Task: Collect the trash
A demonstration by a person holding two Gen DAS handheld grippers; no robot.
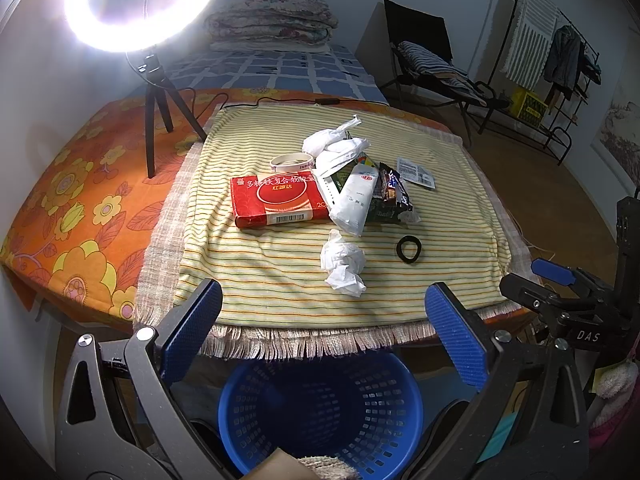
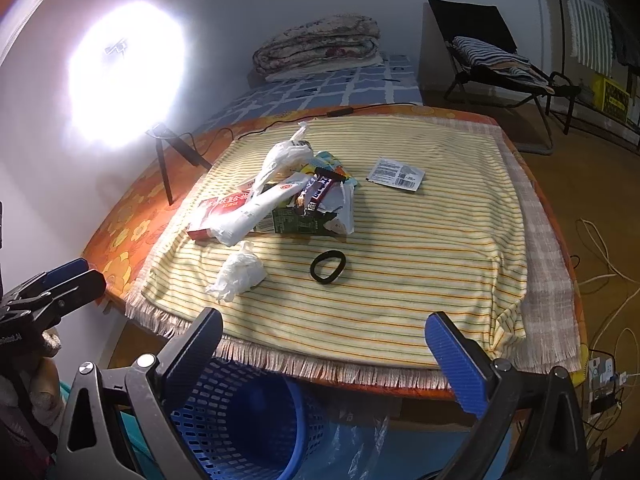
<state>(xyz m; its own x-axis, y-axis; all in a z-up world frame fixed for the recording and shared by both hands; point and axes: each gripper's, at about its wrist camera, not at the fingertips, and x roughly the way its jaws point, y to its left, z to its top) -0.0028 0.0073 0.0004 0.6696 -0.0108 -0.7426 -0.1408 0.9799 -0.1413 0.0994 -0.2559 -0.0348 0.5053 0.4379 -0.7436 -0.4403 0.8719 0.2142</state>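
Observation:
Trash lies on a striped cloth [image 1: 280,280] on the table: a crumpled white tissue [image 1: 343,264] [image 2: 239,273], a red box [image 1: 276,201], a white packet [image 1: 356,200], snack wrappers [image 1: 394,192] [image 2: 320,192], a white plastic bag [image 1: 334,146], a tape roll [image 1: 291,162], a black ring [image 1: 409,249] [image 2: 328,266] and a small sachet [image 1: 416,172] [image 2: 396,174]. A blue basket [image 1: 320,412] [image 2: 248,420] stands below the table's front edge. My left gripper [image 1: 324,332] is open and empty above the basket. My right gripper [image 2: 324,348] is open and empty at the front edge.
A ring light on a tripod [image 1: 154,112] stands at the table's left. A bed with folded quilts [image 1: 272,20] lies behind. A folding chair [image 1: 432,64] and a clothes rack [image 1: 552,52] stand at the right. Cables [image 2: 600,272] lie on the floor.

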